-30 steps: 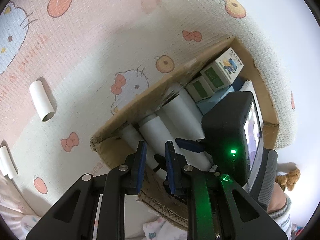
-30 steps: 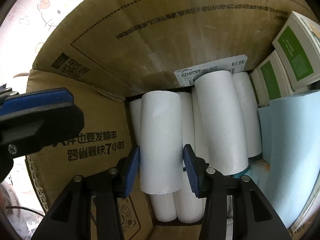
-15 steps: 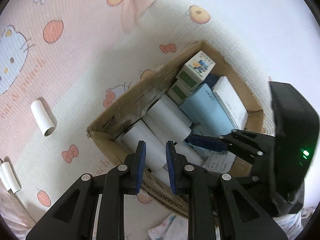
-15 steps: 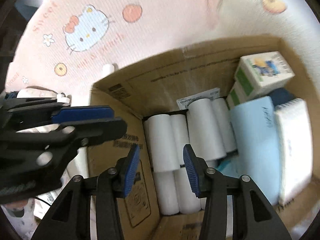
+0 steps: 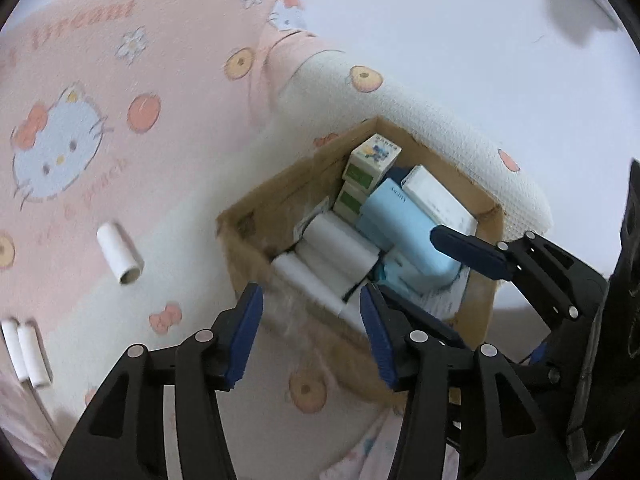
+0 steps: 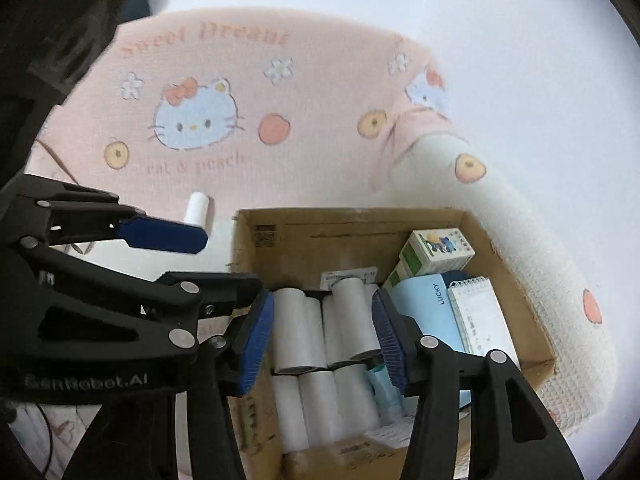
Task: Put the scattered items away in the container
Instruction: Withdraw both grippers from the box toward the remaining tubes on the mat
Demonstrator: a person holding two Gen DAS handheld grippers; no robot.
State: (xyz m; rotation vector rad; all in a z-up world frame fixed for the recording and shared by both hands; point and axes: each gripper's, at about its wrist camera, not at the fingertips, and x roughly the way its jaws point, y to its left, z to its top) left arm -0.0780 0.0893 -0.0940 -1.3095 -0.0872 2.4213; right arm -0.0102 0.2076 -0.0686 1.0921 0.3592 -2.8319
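Both tongs have lifted clear of the cardboard box (image 5: 256,236): left tongs (image 5: 310,330) and right tongs (image 6: 322,338) are opening, empty. White rolls (image 6: 298,330) lie packed inside; 3 more (image 5: 119,254) wait on the blanket (image 5: 168,184).

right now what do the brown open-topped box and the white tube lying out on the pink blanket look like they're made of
The brown open-topped box: corrugated cardboard by the look, matt brown with printed marks and a frayed edge. The white tube: probably a rolled paper or card core, matt white, with a hollow brownish end showing. Which of the two is hard to tell.
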